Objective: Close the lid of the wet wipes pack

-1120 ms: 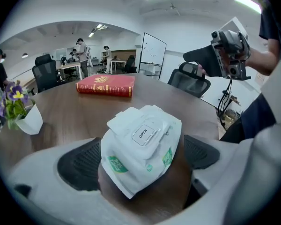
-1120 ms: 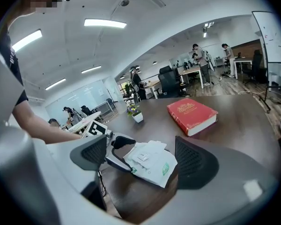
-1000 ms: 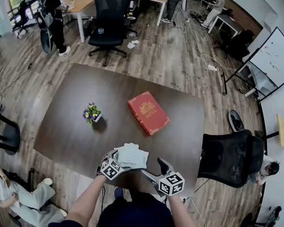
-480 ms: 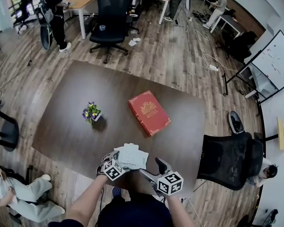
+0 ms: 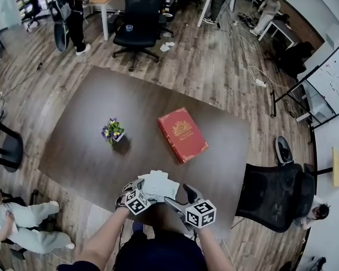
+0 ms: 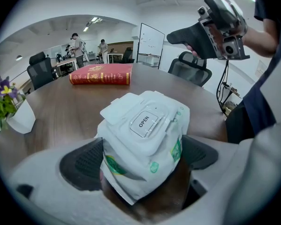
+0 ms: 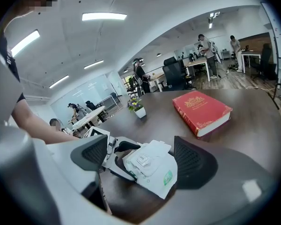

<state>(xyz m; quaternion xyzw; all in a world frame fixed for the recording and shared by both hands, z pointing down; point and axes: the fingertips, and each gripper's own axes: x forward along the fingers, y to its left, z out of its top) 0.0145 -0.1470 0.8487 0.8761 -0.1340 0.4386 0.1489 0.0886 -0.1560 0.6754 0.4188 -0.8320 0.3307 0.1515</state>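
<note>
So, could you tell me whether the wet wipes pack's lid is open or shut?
Open, it seems: the lid lies swung back off the wet wipes pack, baring the OPEN label.

A red hardcover book [image 5: 183,134] lies flat on the dark wooden table [image 5: 79,157], right of centre. A small potted plant [image 5: 112,131] with purple and yellow flowers stands upright left of it, well apart. A black office chair [image 5: 274,193] sits beside the table's right edge.

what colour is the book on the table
Red with gold ornament; the book shows best in the right gripper view.
</note>
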